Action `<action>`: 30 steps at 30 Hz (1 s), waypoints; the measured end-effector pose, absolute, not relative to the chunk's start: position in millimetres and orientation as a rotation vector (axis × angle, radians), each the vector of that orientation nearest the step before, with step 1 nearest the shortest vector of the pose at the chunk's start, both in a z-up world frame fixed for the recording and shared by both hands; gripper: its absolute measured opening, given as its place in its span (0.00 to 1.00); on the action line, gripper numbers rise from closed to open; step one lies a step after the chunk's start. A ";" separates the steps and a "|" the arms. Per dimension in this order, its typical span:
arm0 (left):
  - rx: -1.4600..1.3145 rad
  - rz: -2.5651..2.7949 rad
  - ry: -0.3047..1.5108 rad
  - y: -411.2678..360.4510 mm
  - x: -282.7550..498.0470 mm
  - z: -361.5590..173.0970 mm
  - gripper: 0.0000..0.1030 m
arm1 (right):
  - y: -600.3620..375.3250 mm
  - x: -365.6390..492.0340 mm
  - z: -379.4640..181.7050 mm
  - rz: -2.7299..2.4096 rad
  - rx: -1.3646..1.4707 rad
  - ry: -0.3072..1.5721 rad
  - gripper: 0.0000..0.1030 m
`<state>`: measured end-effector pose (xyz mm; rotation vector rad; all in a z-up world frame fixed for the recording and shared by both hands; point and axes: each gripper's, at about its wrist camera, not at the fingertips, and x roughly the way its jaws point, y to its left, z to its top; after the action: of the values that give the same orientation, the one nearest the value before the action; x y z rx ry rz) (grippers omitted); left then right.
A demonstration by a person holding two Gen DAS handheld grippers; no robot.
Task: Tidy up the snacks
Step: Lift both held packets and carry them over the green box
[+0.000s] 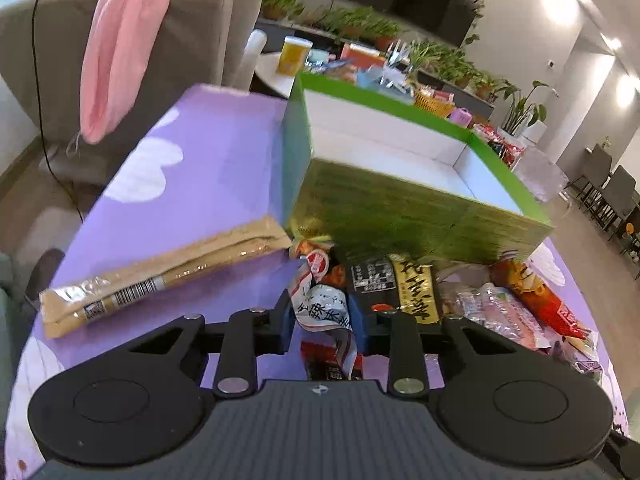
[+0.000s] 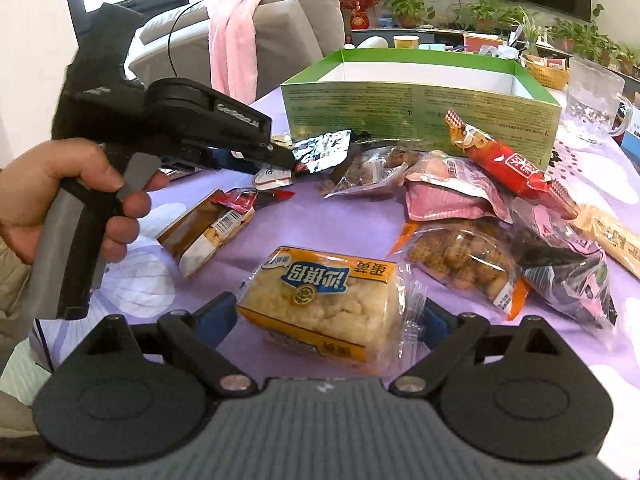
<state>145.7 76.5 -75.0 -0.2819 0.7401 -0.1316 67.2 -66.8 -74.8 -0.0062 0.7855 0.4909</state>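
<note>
My left gripper is shut on a white and silver snack packet, held in front of the green box. In the right wrist view the left gripper holds that packet above the table, near the box. My right gripper has its jaws around a yellow and blue cake packet, which lies on the purple tablecloth; the pads sit at its two sides. The box is open and looks empty inside.
Several snack packets lie before the box: a red one, a pink one, an orange one, a dark one. A long tan packet lies left. A glass mug stands right. A grey sofa is behind.
</note>
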 end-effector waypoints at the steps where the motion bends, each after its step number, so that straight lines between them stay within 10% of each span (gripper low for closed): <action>1: -0.281 -0.134 0.731 76.7 143.4 -72.6 0.23 | -67.7 68.7 -74.6 0.484 -0.001 0.786 0.60; 30: -0.213 -0.183 0.557 66.5 95.3 -22.4 0.13 | -97.8 62.1 -49.1 0.448 0.088 0.591 0.59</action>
<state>95.3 66.5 -22.4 -0.2126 0.5573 -0.1826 62.1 -97.8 -49.1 0.0883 0.5905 0.4484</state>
